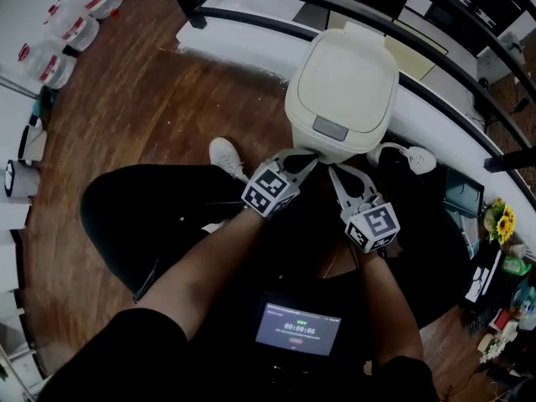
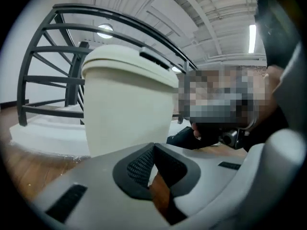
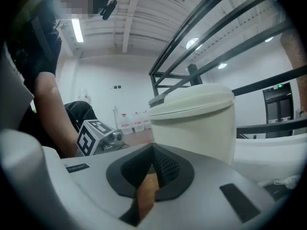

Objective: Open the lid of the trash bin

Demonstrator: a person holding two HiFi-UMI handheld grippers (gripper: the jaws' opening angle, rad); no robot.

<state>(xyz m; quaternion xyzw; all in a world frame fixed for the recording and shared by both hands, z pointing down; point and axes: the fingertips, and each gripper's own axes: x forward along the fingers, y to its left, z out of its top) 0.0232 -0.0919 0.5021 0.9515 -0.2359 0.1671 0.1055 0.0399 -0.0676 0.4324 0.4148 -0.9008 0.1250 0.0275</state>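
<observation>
A cream trash bin [image 1: 342, 90] stands on the wooden floor just ahead of me, its lid down and a grey push latch [image 1: 330, 127] at the lid's front edge. My left gripper [image 1: 310, 159] is shut and empty, tips close to the bin's front below the latch. My right gripper [image 1: 334, 171] is also shut and empty, right beside the left one. In the left gripper view the bin [image 2: 127, 104] fills the space beyond the closed jaws [image 2: 152, 148]. The right gripper view shows the bin [image 3: 194, 121] just past its closed jaws [image 3: 152, 148], and the left gripper's marker cube [image 3: 91, 137] at the left.
A black railing [image 1: 352, 11] on a white ledge [image 1: 243, 32] runs behind the bin. The person's white shoes [image 1: 226, 156] [image 1: 410, 157] flank the bin's base. Bottles [image 1: 71, 32] line the left wall. A small screen [image 1: 297, 329] hangs at the chest. Clutter with a sunflower [image 1: 501, 220] lies right.
</observation>
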